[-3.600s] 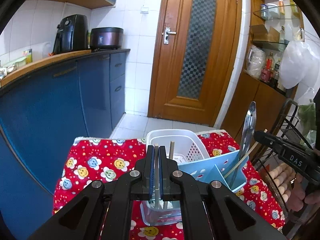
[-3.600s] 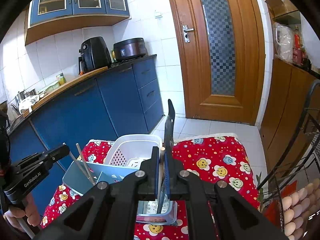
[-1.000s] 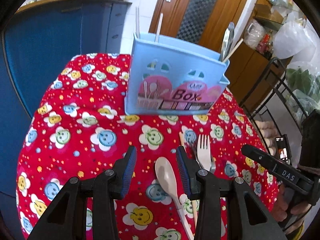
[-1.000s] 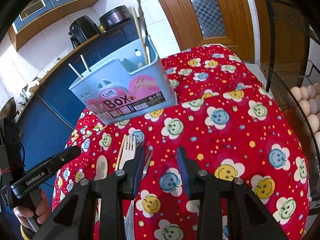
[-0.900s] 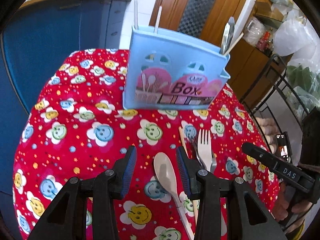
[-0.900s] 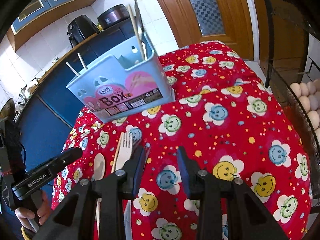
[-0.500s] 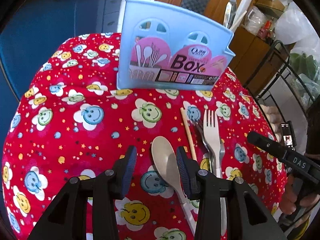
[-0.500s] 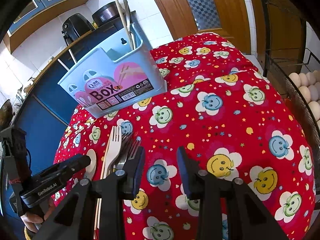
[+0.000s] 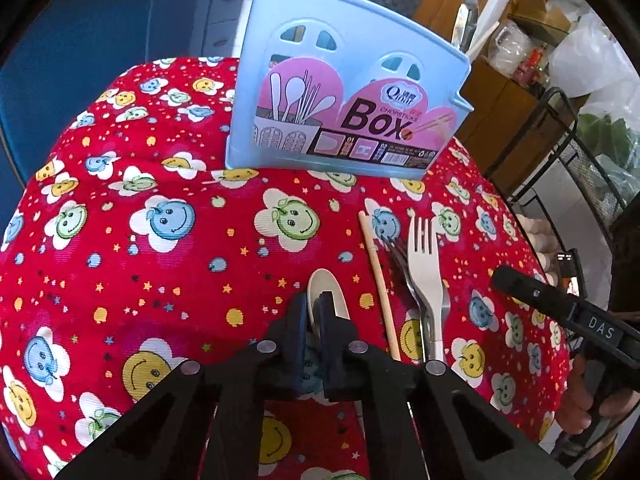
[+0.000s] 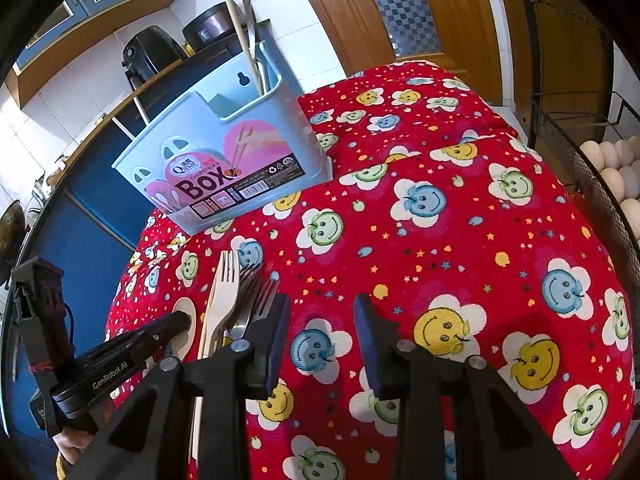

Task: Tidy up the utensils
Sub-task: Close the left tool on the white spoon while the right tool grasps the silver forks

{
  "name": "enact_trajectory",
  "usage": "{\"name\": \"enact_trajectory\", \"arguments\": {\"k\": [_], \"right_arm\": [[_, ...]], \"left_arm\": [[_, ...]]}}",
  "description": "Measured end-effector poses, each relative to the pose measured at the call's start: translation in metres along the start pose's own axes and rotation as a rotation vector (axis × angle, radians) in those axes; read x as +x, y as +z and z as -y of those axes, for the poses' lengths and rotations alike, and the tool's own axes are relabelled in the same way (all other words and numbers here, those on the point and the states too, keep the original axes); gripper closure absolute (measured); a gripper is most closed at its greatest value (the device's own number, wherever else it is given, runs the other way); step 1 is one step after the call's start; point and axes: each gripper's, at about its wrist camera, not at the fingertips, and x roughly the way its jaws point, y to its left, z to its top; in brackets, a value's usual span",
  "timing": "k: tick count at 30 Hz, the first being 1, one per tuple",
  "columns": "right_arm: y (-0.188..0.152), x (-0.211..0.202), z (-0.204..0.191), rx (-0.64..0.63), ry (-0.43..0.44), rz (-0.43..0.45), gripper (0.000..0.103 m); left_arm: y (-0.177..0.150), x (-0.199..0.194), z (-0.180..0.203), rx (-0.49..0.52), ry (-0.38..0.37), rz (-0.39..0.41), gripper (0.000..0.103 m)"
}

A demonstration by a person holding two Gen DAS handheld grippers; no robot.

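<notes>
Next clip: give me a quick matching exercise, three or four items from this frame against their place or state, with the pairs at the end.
Items:
1. cream plastic spoon
2. cream plastic fork
3. light blue plastic utensil box
4. right claw

States:
A. open, over the bare red smiley-flower tablecloth
B. upright at the far side, utensils sticking out
C. bowl pinched by the shut left claw
D. flat on the cloth, overlapping a metal fork

Pairs: 1-C, 2-D, 3-B, 4-A

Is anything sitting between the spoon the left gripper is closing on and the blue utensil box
Nothing visible. The left gripper is shut on the cream spoon, and only bare red cloth lies between it and the blue box.
</notes>
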Motion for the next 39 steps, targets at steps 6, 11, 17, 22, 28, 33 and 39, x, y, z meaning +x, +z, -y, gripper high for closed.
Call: {"name": "enact_trajectory", "arguments": {"k": [6, 11, 17, 22, 28, 33, 39], "right_arm": [[0.003, 0.003, -0.008, -0.01, 0.011, -0.002, 0.067], [0.005, 0.006, -0.016, -0.02, 0.034, -0.003, 0.067], [0.007, 0.014, -0.023, -0.011, 0.091, -0.019, 0.066], [0.012, 0.022, -0.029, -0.013, 0.114, -0.03, 0.066], [0.015, 0.029, -0.042, -0.046, 0.116, -0.05, 0.066], [0.019, 0.041, -0.053, -0.088, 0.093, -0.063, 0.066], [0.025, 0.056, -0.056, -0.096, 0.104, -0.083, 0.066]], "left_arm": [[0.003, -0.014, -0.006, -0.015, 0.033, 0.065, 0.1], [0.01, -0.032, -0.017, -0.038, 0.085, 0.136, 0.1], [0.014, -0.05, -0.028, -0.051, 0.125, 0.202, 0.1], [0.015, -0.057, -0.034, -0.059, 0.128, 0.225, 0.1], [0.015, -0.059, -0.039, -0.073, 0.125, 0.236, 0.1], [0.014, -0.062, -0.041, -0.078, 0.121, 0.244, 0.1], [0.014, -0.065, -0.042, -0.078, 0.116, 0.251, 0.1]]}}
